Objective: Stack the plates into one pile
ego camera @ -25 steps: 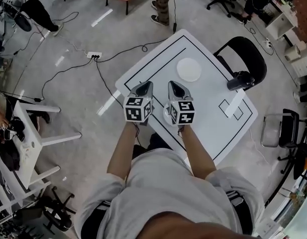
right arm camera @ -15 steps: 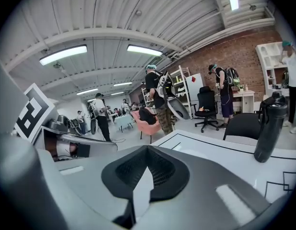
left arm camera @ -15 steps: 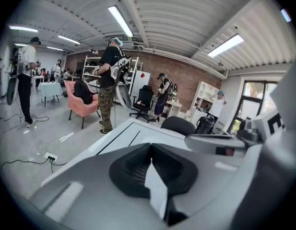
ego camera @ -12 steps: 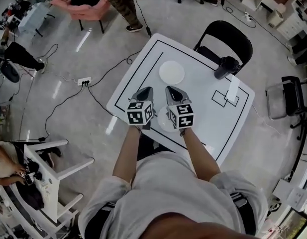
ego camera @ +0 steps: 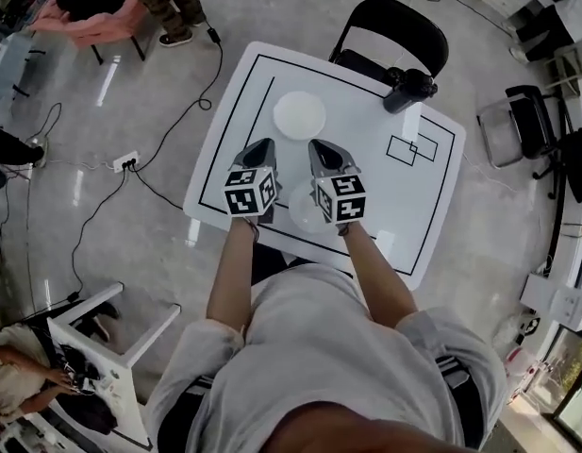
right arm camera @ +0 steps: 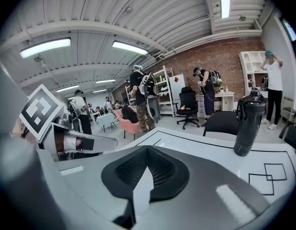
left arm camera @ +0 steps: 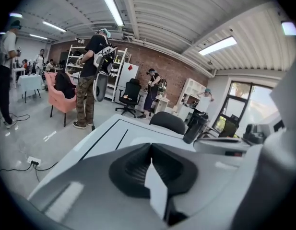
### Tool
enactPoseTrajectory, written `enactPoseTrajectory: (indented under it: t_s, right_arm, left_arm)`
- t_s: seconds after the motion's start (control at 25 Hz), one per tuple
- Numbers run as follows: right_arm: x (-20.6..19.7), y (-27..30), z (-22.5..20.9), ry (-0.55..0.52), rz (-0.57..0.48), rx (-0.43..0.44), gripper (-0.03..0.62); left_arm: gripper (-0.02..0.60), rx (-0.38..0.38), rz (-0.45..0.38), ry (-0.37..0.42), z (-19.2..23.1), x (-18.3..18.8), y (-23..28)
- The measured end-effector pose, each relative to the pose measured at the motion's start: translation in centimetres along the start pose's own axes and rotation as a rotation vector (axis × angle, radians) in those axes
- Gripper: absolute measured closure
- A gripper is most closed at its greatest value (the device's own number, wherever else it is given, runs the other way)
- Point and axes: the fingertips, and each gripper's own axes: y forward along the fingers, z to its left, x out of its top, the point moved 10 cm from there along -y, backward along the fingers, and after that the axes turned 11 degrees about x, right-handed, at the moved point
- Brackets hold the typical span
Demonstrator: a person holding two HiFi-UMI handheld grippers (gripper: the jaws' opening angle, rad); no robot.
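Observation:
Two white plates lie apart on the white table (ego camera: 413,196). The far plate (ego camera: 299,115) sits inside the black outline, ahead of both grippers. The near plate (ego camera: 304,206) lies between and under the two marker cubes, partly hidden by the right one. My left gripper (ego camera: 263,147) and right gripper (ego camera: 321,146) hover side by side over the table's near half. Both are shut and hold nothing. The left gripper view shows its jaws (left arm camera: 150,145) pressed together, and the right gripper view shows the same of its own (right arm camera: 147,147).
A black bottle (ego camera: 408,88) stands at the table's far right, beside two small drawn squares (ego camera: 408,147). A black chair (ego camera: 394,26) is pushed in behind it. Cables and a power strip (ego camera: 126,161) lie on the floor at left. People stand in the background.
The head view has swung, so the table sits further left and is turned. Both grippers have shifted across the table, still shut and side by side. The near plate now shows between them.

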Motion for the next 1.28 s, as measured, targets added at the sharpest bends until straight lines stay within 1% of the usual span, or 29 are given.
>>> enactPoseTrajectory:
  t_s: [0.24, 0.44, 0.56, 0.72, 0.8, 0.88, 1.08, 1.28]
  right_arm:
    - [0.2, 2.6, 2.6, 0.041, 0.021, -0.052, 0.594]
    - [0.6, 5.0, 4.5, 0.078, 0.005, -0.107, 0.594]
    - [0.9, 6.0, 4.8, 0.094, 0.005, -0.176, 0.594]
    - [1.1, 5.7, 4.6, 0.111, 0.005, -0.301, 0.594]
    - [1.1, 5.4, 4.2, 0.125, 0.005, -0.345, 0.594]
    - [1.0, 5.1, 3.9, 0.149, 0.008, -0.370, 0.594]
    - [0.2, 5.8, 2.7, 0.177, 0.022, -0.379, 0.594]
    - [-0.5, 6.8, 0.8, 0.209, 0.045, -0.392, 0.594]
  left_arm:
    - [0.578, -0.060, 0.035, 0.003, 3.4, 1.1, 1.6]
    - [0.578, -0.143, 0.080, 0.057, 5.2, 1.9, 3.6]
    - [0.578, -0.184, 0.115, 0.091, 6.2, 2.6, 4.7]
    - [0.578, -0.270, 0.129, 0.128, 6.3, 3.6, 6.0]
    - [0.578, -0.293, 0.137, 0.139, 6.0, 3.6, 6.5]
    - [0.578, -0.314, 0.150, 0.147, 5.7, 3.5, 6.8]
    - [0.578, -0.310, 0.161, 0.165, 5.2, 3.7, 8.5]
    - [0.578, -0.307, 0.190, 0.216, 4.5, 3.9, 10.3]
